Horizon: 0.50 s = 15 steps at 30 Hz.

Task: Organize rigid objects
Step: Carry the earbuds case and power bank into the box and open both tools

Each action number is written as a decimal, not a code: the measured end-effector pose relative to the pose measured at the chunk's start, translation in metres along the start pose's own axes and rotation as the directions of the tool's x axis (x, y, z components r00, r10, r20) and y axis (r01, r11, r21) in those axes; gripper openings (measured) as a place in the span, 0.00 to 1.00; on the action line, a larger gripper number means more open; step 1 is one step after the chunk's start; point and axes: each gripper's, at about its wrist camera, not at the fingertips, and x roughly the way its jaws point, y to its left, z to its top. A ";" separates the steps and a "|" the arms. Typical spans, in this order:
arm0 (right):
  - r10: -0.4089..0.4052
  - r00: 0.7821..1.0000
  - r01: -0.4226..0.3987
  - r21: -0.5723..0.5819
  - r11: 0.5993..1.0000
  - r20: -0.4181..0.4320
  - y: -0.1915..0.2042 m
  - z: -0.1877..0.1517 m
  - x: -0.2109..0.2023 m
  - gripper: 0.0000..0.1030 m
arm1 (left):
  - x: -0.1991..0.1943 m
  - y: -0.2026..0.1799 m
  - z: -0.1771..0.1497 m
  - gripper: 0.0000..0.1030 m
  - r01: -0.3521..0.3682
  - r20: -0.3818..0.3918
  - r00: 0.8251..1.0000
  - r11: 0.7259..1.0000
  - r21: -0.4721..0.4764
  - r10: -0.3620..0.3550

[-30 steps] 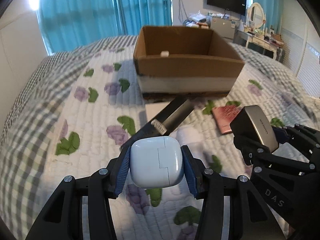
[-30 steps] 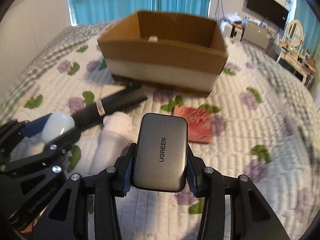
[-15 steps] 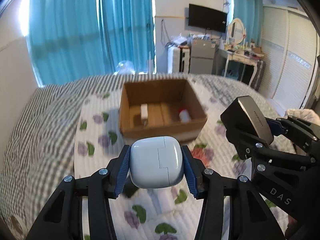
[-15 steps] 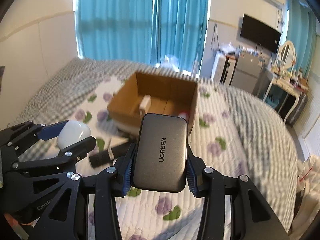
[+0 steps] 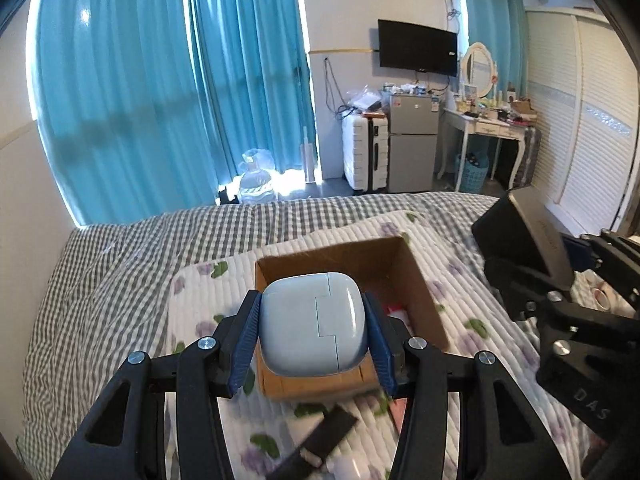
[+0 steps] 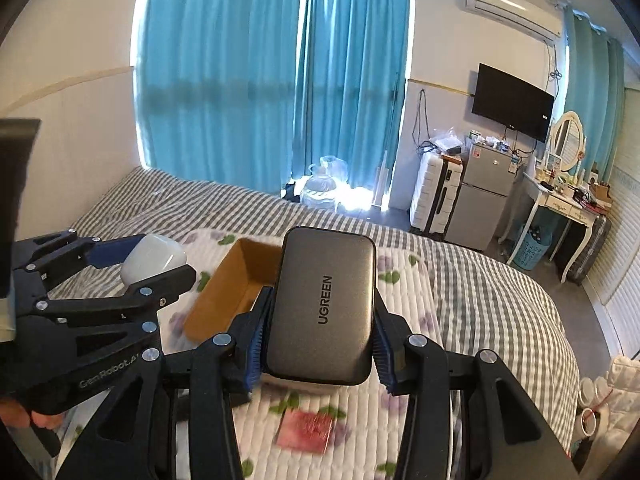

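My left gripper [image 5: 312,328] is shut on a white earbud case [image 5: 314,322] and holds it high above the open cardboard box [image 5: 416,276] on the bed. My right gripper [image 6: 322,320] is shut on a grey UGREEN charger [image 6: 324,306], also raised above the box [image 6: 224,296]. The right gripper and charger [image 5: 524,236] show at the right of the left wrist view. The left gripper and white case [image 6: 154,258] show at the left of the right wrist view. Most of the box's inside is hidden behind the held objects.
On the floral quilt [image 5: 200,304] in front of the box lie a black bar-shaped object [image 5: 320,436] and a flat red packet [image 6: 308,430]. The checked bedspread [image 6: 492,300] extends around. A fridge, suitcase and dressing table stand beyond the bed.
Both grippers have risen high above the bed with their objects still held. The box, seen close from the side a second ago, now lies small below them.
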 end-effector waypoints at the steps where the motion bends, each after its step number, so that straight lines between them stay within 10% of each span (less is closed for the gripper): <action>1: -0.003 1.000 0.003 0.002 1.000 -0.002 -0.003 0.004 0.010 0.42 | 0.012 0.001 0.004 0.50 0.004 -0.005 1.000 1.000 -0.005 -0.004; 15: 0.011 0.996 -0.005 0.065 0.998 -0.091 -0.039 0.009 0.157 0.42 | 0.171 -0.024 -0.032 0.50 0.068 -0.203 0.976 0.997 -0.035 -0.073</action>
